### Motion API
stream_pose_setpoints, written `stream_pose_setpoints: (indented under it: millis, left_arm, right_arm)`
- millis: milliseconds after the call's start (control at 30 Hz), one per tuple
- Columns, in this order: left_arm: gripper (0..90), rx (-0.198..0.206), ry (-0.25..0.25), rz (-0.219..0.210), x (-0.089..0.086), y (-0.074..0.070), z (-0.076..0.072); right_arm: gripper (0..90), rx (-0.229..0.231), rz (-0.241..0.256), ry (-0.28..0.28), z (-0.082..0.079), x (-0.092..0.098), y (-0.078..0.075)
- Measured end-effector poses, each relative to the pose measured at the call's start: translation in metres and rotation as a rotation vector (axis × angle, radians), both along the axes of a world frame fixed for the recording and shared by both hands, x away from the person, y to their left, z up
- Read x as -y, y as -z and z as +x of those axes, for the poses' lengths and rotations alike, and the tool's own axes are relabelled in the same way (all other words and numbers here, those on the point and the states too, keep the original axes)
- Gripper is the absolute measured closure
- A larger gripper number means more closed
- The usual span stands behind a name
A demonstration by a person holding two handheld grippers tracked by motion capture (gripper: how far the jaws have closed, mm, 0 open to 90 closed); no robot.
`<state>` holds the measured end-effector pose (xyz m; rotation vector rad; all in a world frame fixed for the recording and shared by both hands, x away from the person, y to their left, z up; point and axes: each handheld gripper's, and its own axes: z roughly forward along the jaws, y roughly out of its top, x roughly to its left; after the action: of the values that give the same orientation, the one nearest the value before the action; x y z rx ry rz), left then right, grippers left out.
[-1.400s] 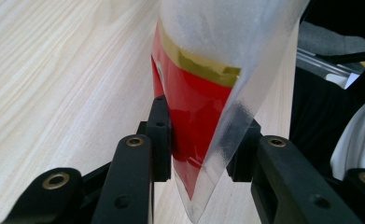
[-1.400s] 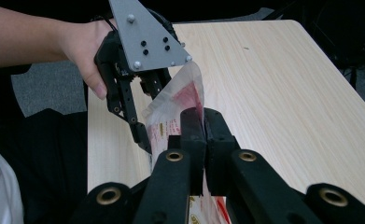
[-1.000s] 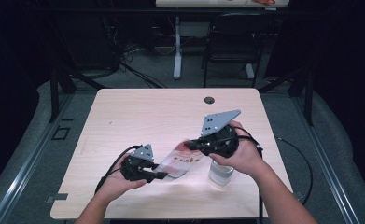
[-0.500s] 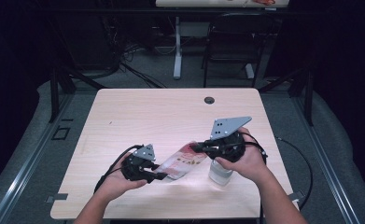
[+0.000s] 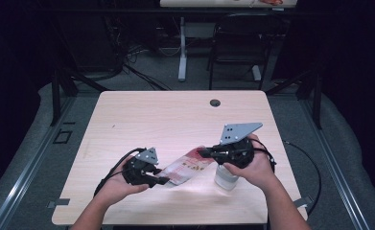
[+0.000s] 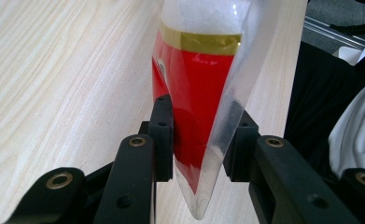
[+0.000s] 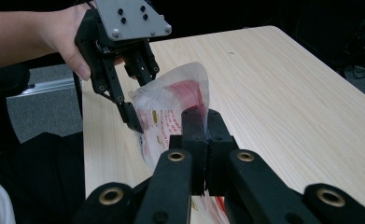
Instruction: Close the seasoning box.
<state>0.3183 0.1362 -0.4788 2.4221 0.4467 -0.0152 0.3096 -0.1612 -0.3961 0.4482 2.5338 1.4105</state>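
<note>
A clear plastic bag (image 5: pixel 187 165) with a red printed label hangs stretched between both grippers, low over the table's front. My left gripper (image 5: pixel 164 181) is shut on its lower left end. In the left gripper view the bag (image 6: pixel 196 79) shows a gold band and white contents, pinched in my left gripper (image 6: pixel 201 140). My right gripper (image 5: pixel 203 152) is shut on the bag's upper right end. In the right gripper view my right gripper (image 7: pixel 201 122) clamps the crumpled bag (image 7: pixel 171 100), and the left gripper (image 7: pixel 134 122) grips the far end.
A small clear container (image 5: pixel 225 178) stands on the wooden table (image 5: pixel 175 120) under the right hand. A cable hole (image 5: pixel 215 102) sits near the far edge. Cables trail off both sides. A dark chair (image 5: pixel 235 43) and a table leg stand beyond.
My right gripper has drifted a little to the right and toward the person, with the bag's end in it. The left gripper has barely moved.
</note>
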Motion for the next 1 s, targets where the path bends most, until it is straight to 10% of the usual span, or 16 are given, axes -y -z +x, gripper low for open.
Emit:
stream_pose_setpoints:
  millis: [1000]
  left_arm:
    - [71.1, -0.011, 0.005, 0.031, -0.002, -0.01, 0.0]
  right_arm:
    - [89.4, -0.02, 0.026, 0.047, -0.001, 0.014, 0.019]
